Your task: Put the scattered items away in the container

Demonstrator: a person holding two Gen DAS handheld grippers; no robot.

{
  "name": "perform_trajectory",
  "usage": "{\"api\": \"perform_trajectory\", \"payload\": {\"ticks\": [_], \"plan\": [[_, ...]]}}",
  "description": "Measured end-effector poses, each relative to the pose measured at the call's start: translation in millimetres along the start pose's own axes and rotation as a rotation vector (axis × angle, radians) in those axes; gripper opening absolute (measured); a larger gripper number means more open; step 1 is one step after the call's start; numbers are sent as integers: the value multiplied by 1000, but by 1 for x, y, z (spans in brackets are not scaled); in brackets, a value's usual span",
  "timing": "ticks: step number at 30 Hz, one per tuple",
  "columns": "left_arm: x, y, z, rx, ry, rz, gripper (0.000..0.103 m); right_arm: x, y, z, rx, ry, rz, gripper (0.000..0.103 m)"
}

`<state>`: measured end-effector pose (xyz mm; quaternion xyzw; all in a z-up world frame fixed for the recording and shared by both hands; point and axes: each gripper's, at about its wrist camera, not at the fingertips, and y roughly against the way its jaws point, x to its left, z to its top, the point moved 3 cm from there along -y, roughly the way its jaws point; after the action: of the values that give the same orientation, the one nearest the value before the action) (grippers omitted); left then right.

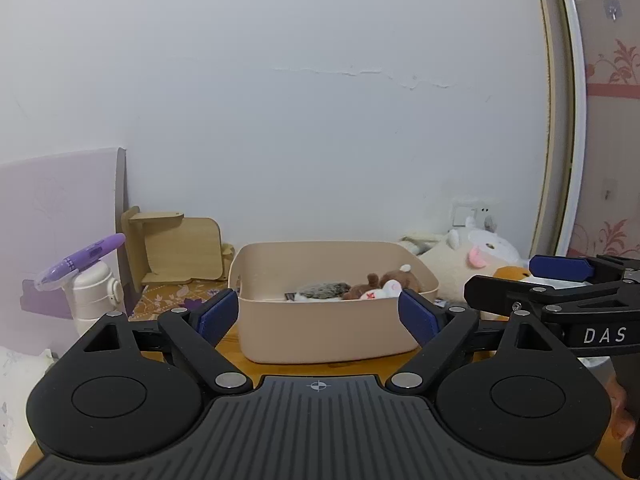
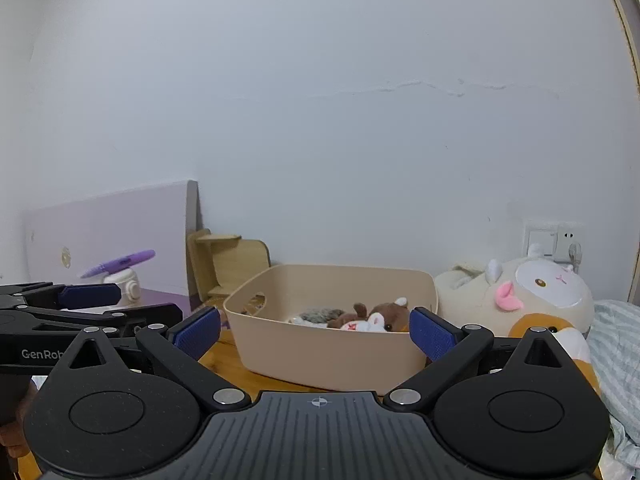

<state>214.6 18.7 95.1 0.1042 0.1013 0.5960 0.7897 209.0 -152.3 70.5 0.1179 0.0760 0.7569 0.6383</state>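
Left wrist: bin [image 1: 328, 332] on wood surface [image 1: 236, 346], small plush toys [image 1: 376, 286] inside. L gripper [image 1: 324, 316] jaws apart, empty. R gripper [image 2: 316, 330] same. Cow plush [image 2: 532, 296] right of bin.

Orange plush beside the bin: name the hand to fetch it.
Right, probably. The orange plush lies just past the open right gripper; the open left gripper faces the bin, farther away.

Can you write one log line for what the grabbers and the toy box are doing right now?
left gripper: open, empty | right gripper: open, empty | bin: on table, small plush toys inside
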Motion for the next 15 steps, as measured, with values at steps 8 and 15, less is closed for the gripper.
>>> {"api": "perform_trajectory", "payload": {"ticks": [8,15], "plan": [[-5,27,-4,-23,-1,-12,90,9,27,-3,-26,13,20,103],[-11,46,-13,-26,-12,-24,90,16,50,-9,-39,22,30,103]]}}
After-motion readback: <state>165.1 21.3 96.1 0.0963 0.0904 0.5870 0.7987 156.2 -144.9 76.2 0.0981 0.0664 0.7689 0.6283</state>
